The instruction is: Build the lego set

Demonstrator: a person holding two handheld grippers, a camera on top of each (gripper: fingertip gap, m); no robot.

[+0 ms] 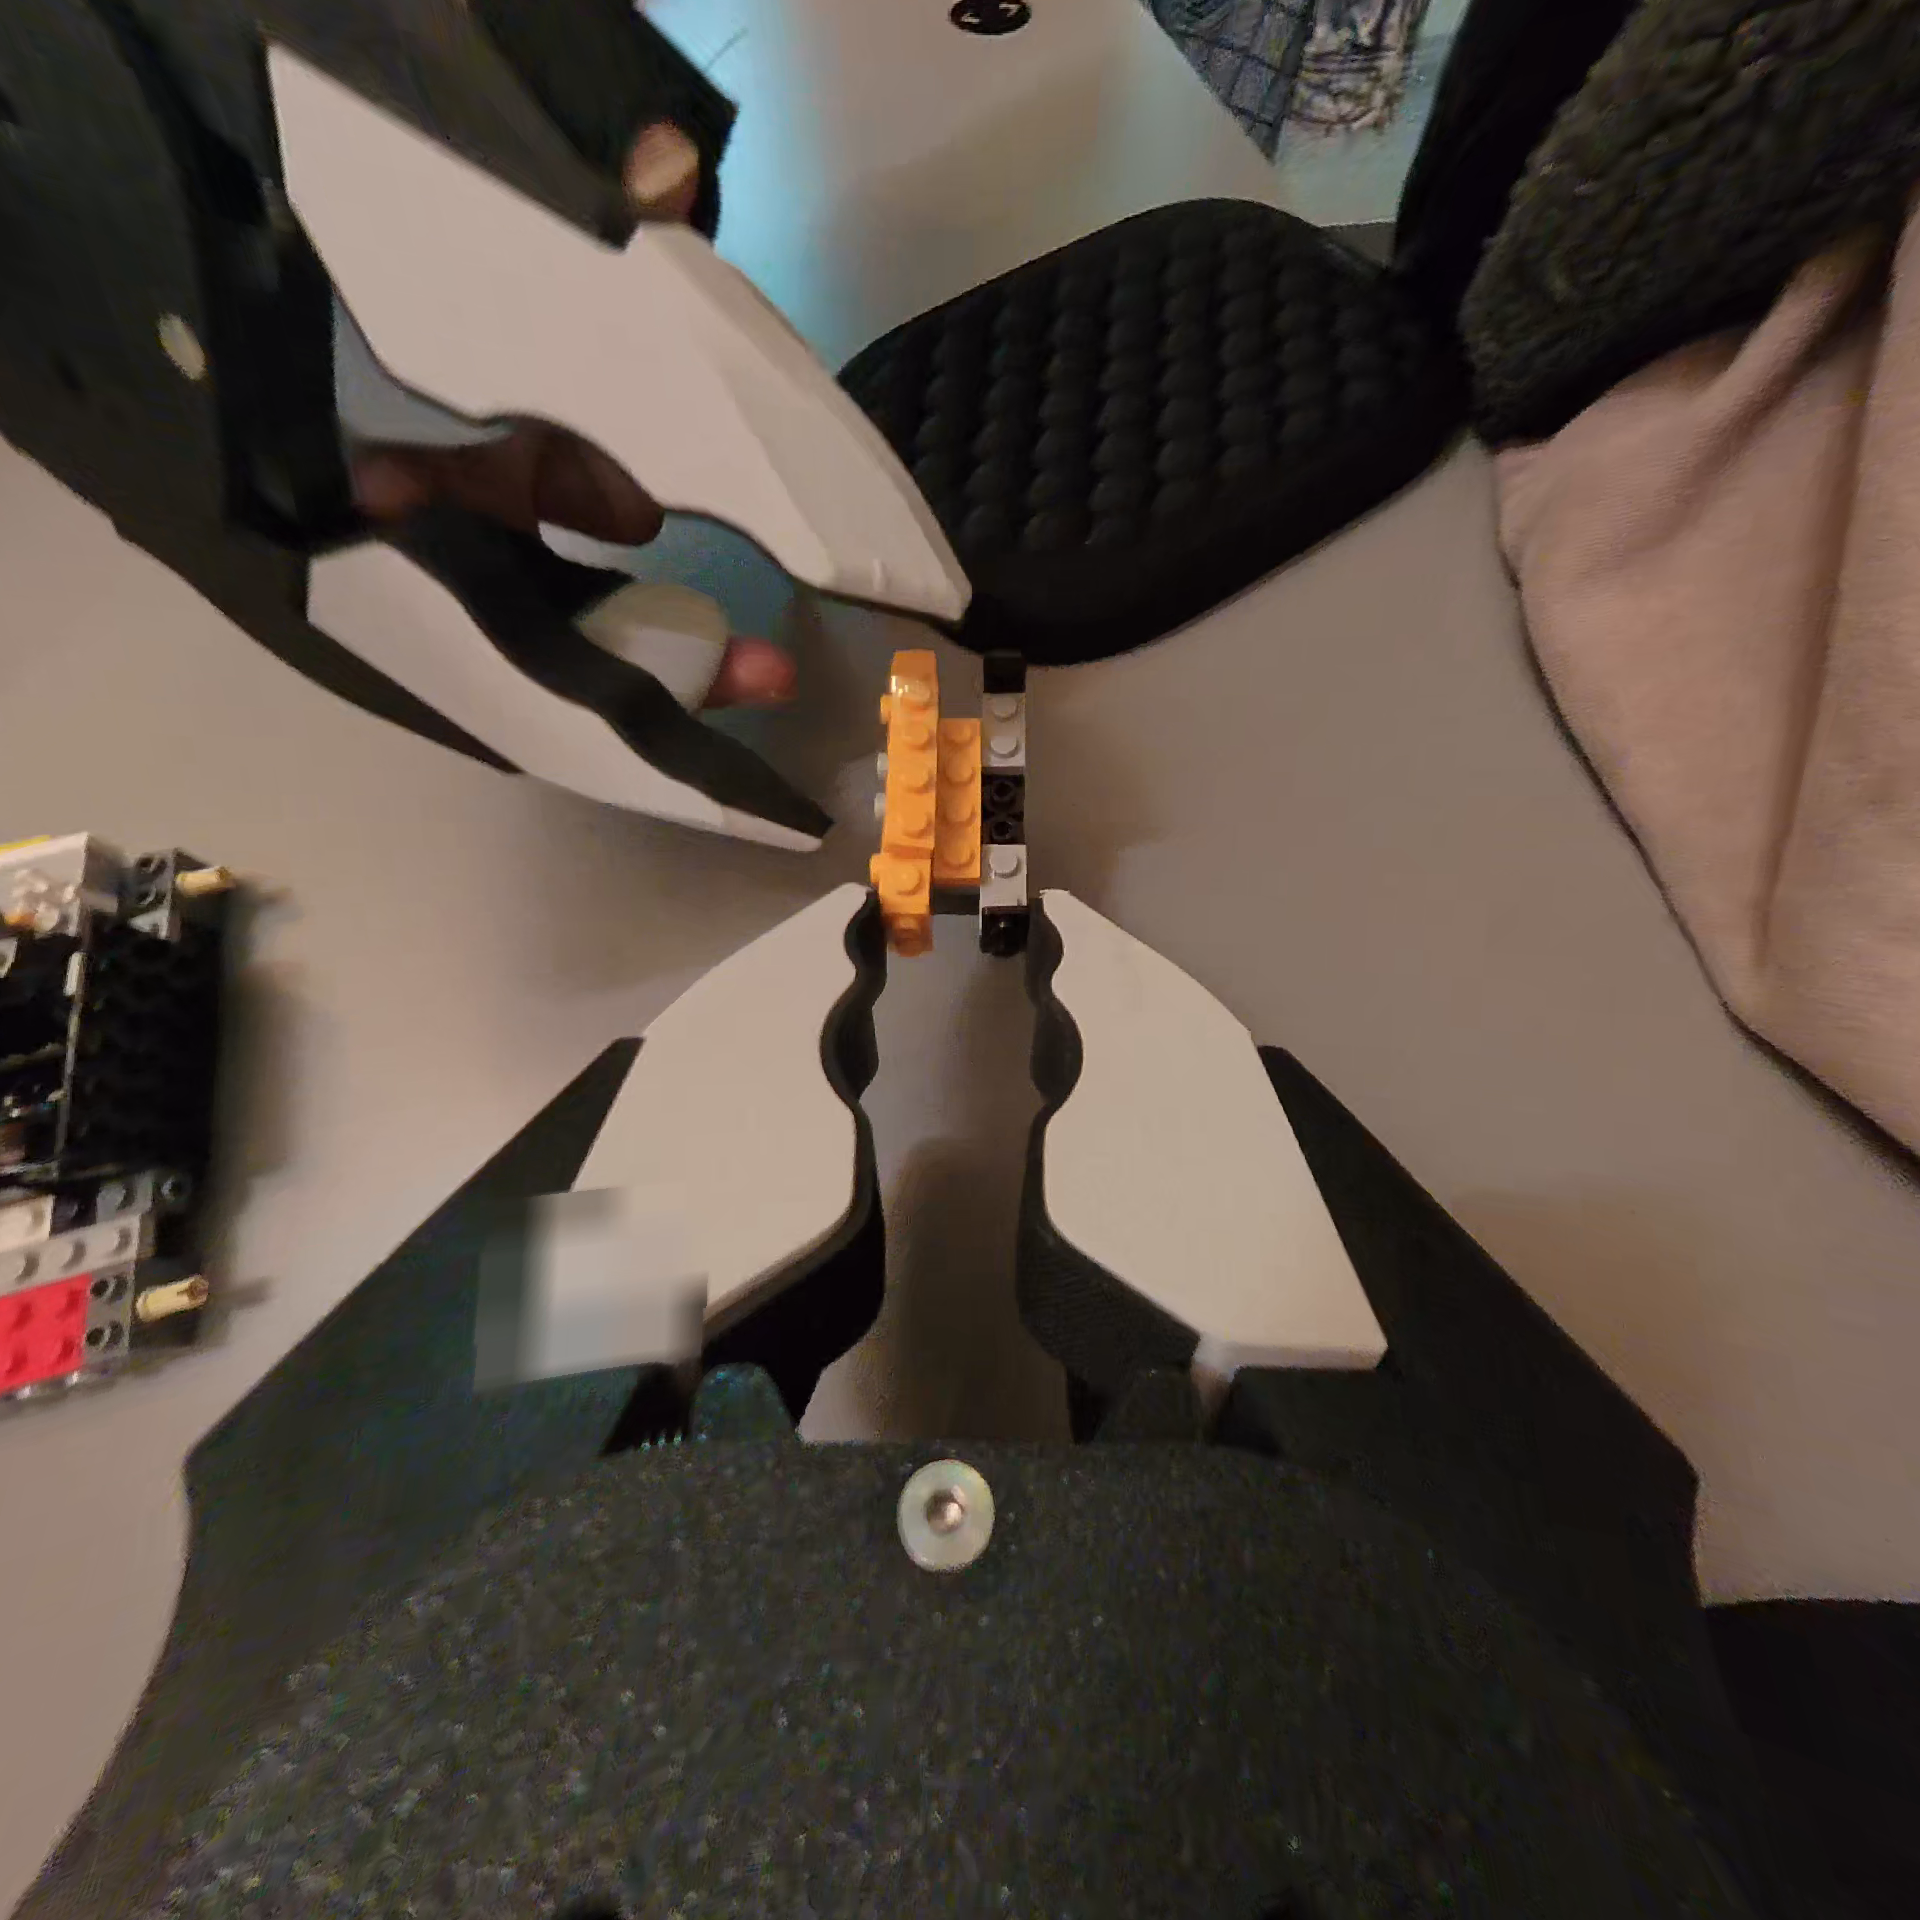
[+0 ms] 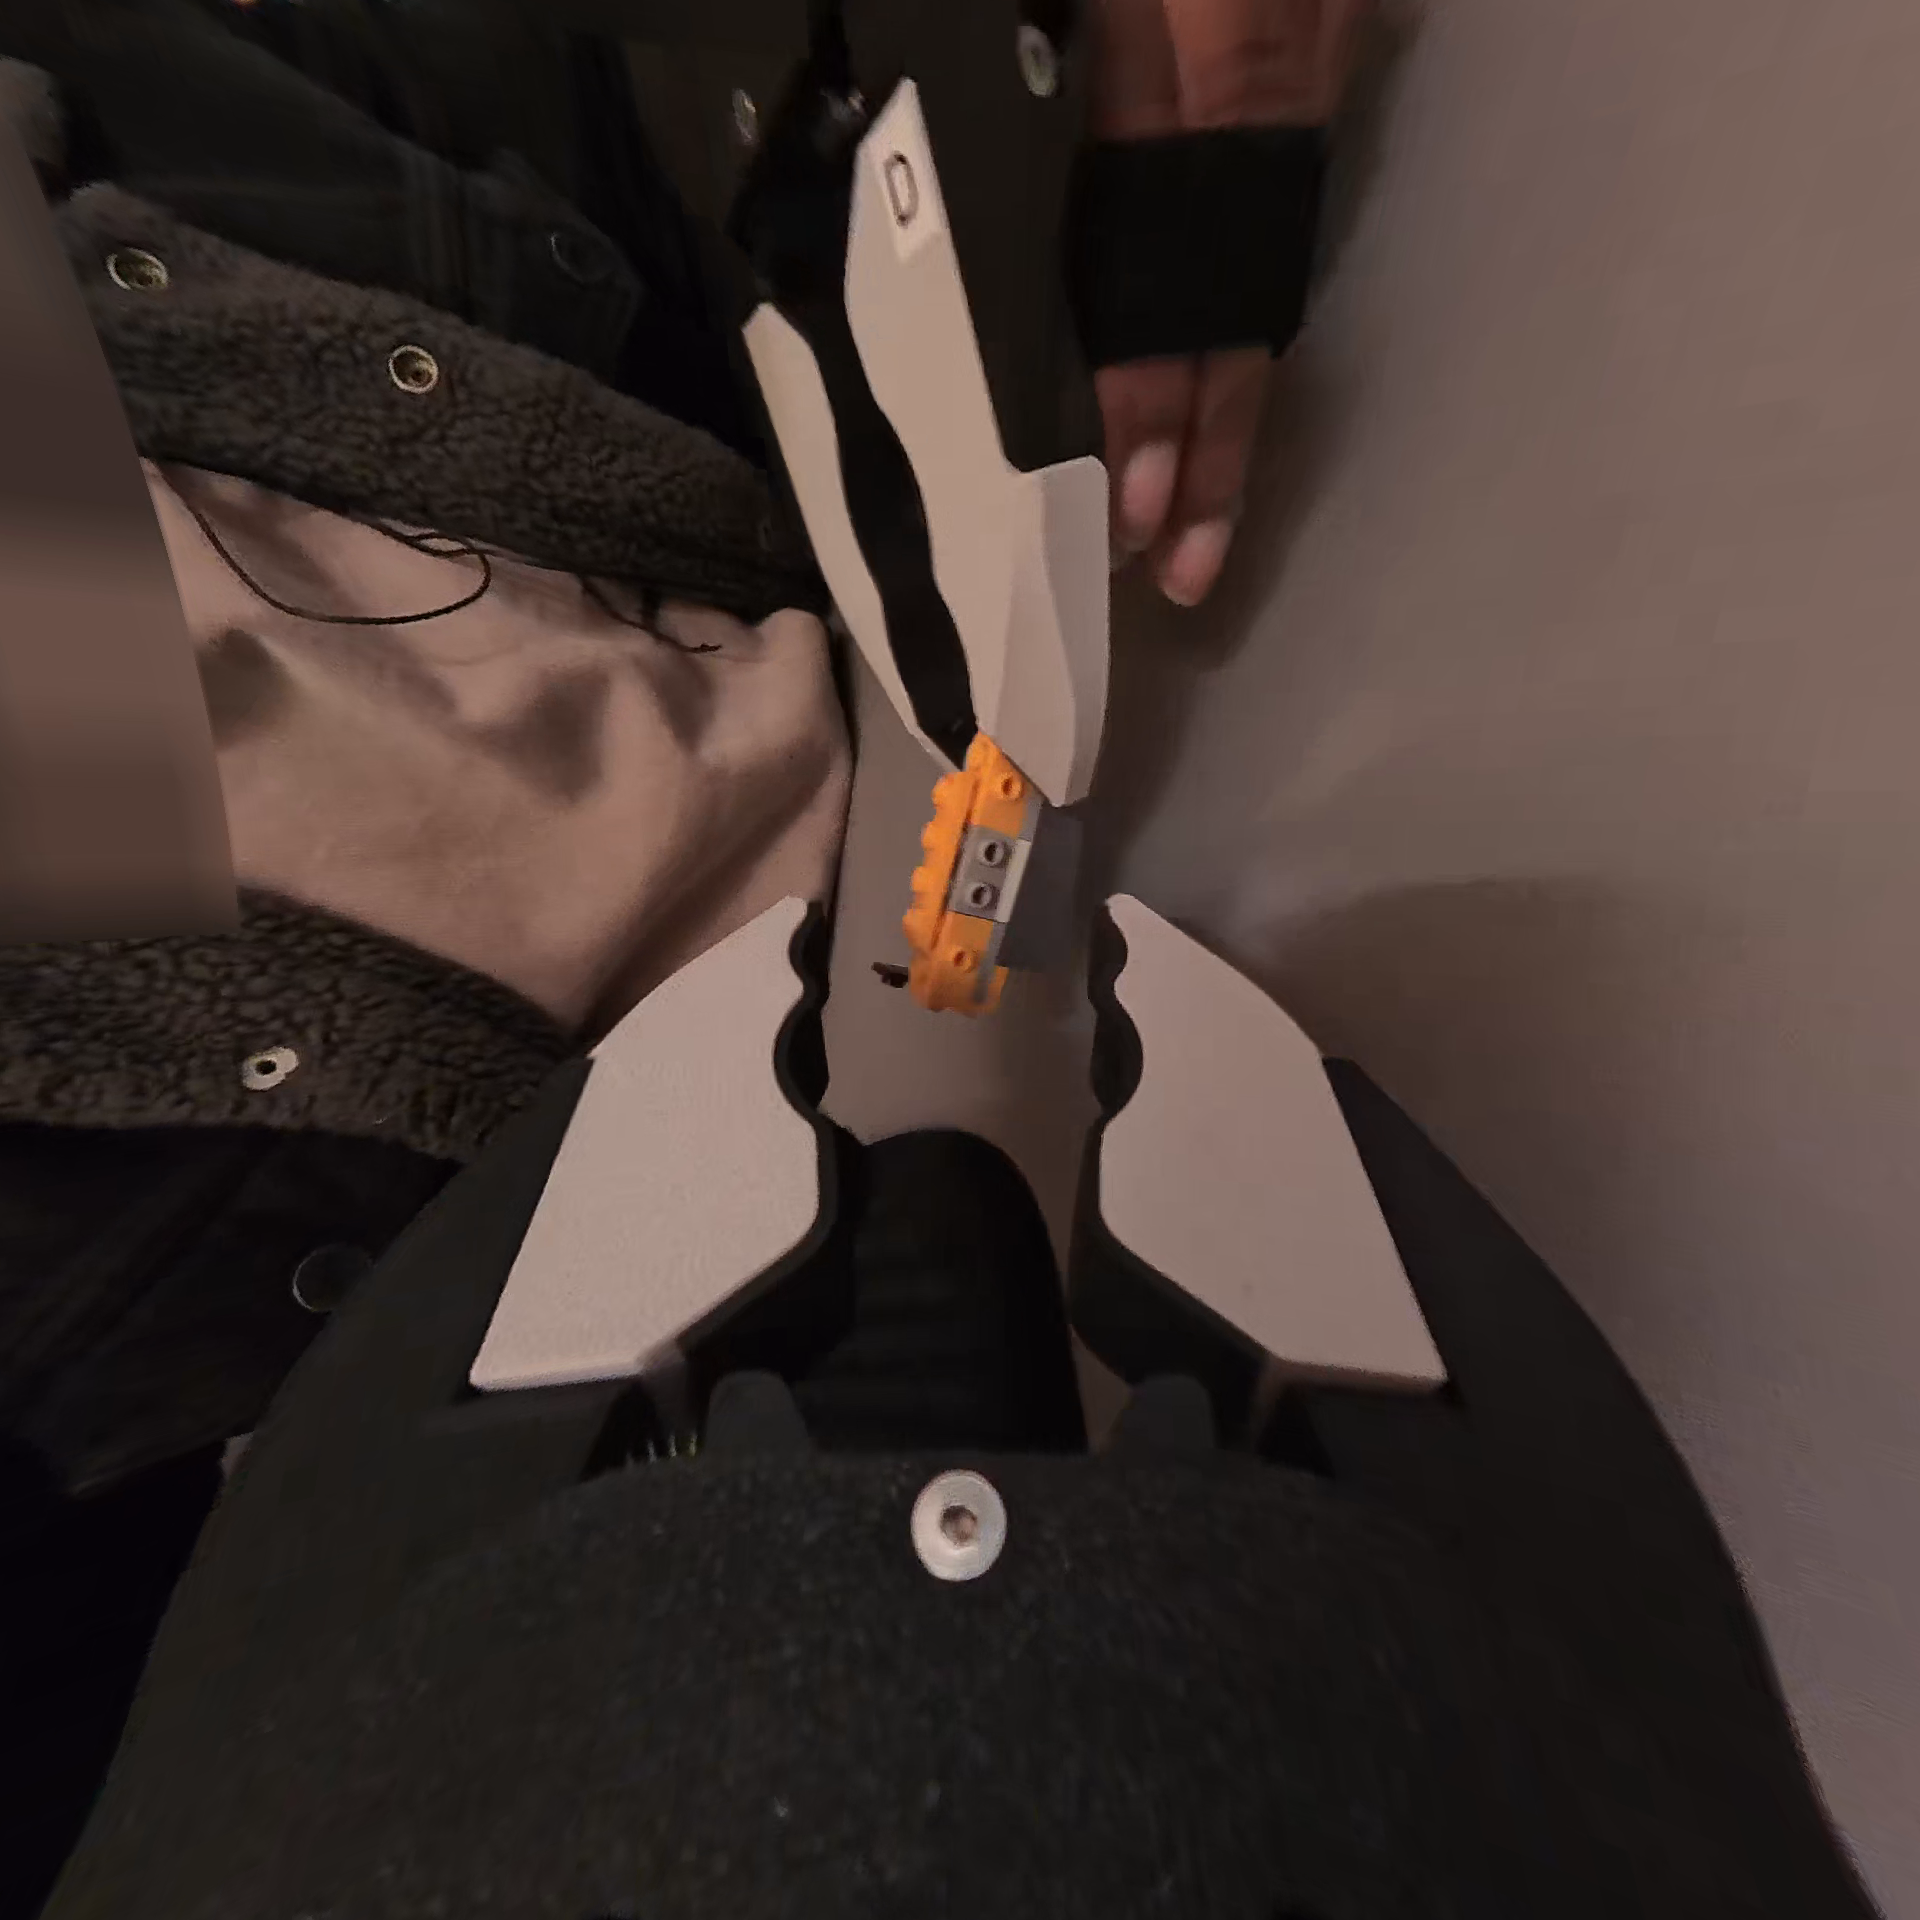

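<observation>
Your left claw [image 1: 954, 914] pinches one end of the orange-and-black lego assembly [image 1: 951, 800] above the tabletop [image 1: 1299, 883], steadying it for work; your right claw [image 2: 961, 914] stands open and empty just beside it; the larger build [image 1: 94, 1122] waits well apart.

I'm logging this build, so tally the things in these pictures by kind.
Lego builds: 2, the orange, grey and black piece between the grippers and the bigger black, grey and red block on the table.
Grippers: 2, left and right.
Total: 4.
</observation>
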